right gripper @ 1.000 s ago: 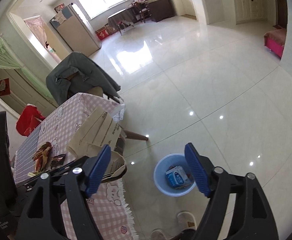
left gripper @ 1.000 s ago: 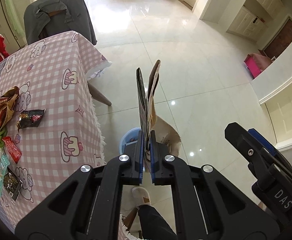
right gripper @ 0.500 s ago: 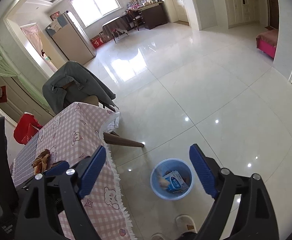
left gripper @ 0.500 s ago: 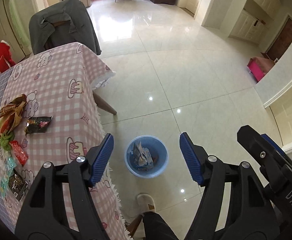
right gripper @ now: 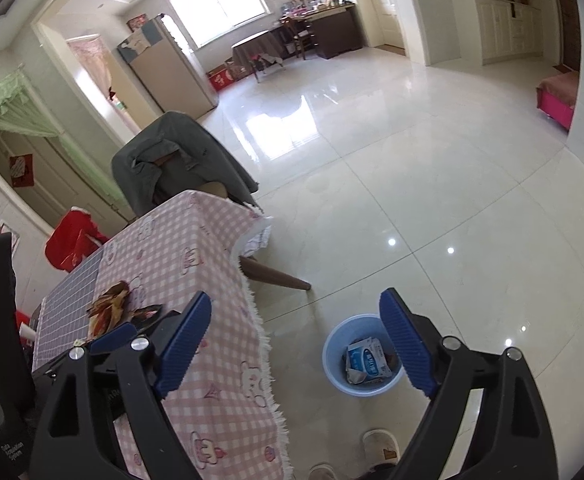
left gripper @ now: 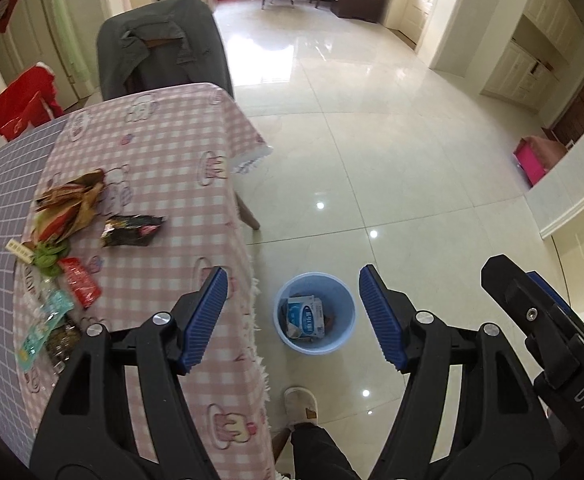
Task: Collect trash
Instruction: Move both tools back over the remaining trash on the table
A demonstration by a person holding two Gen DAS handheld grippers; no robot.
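Since a second ago our left gripper has let go of the brown paper bag it pinched; its jaws now stand wide with nothing between them, and the blue bin on the floor beside the table shows packaging inside, a blue-and-white carton on top. Our right gripper is also spread wide and empty, a little wider than it was, its view framing the same bin. Remaining trash sits on the pink checked cloth, well apart from the bin: a crumpled brown-and-red wrapper, a dark snack packet just beside it, a red sachet and teal packets nearer us. We judge the next step is to swing back over the table; best take the dark packet first, it lies flat and alone. Come down steeply, one finger each side, pinch an edge so the cloth is not gathered. A foot in a slipper stands near the bin
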